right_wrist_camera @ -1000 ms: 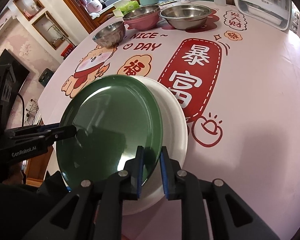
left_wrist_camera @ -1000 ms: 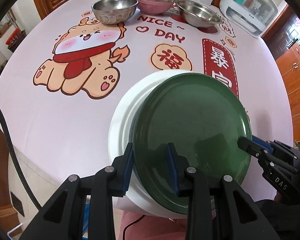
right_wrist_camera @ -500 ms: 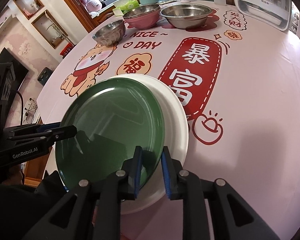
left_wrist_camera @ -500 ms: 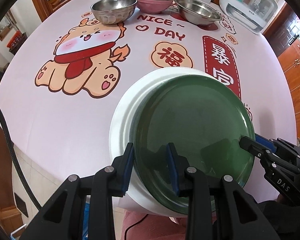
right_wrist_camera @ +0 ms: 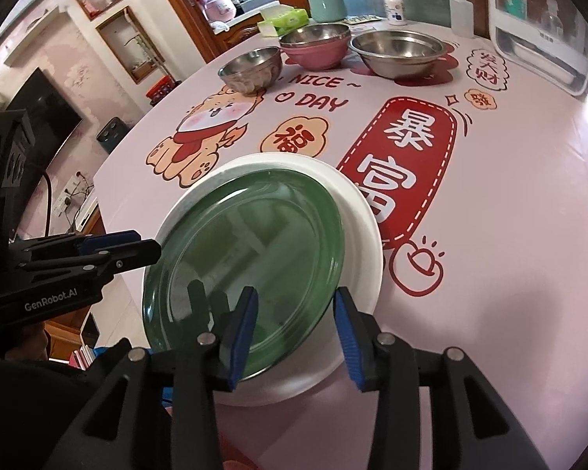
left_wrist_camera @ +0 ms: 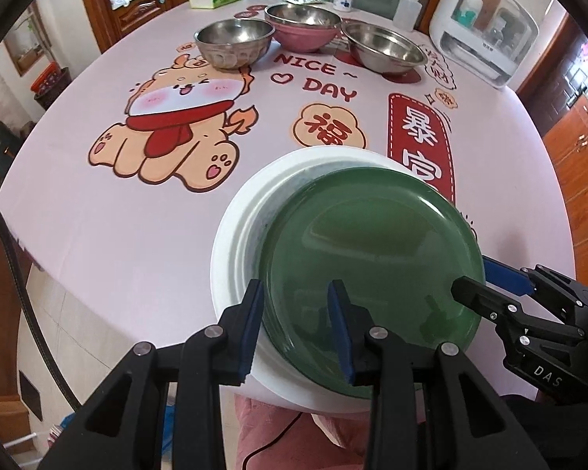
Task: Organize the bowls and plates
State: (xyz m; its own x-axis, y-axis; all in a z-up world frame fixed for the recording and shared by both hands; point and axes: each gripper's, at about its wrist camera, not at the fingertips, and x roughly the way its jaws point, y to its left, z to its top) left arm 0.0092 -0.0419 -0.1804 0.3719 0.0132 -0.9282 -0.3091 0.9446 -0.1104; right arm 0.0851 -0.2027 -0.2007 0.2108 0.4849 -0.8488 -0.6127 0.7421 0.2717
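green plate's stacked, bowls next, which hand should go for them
Right, probably. The right gripper has just been opening its jaws, which stand apart around the rim of the green plate, pressing nothing. The left gripper sits narrower at that rim; whether it grips is unclear.

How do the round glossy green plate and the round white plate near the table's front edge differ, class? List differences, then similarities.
Colour: the round glossy green plate is dark green and reflective; the round white plate is plain white.
Position: the green plate sits on top, shifted off-centre; the white plate lies beneath on the tablecloth.
Size: the white plate looks somewhat wider, its rim showing past the green plate's edge.
Both are round, shallow and empty.
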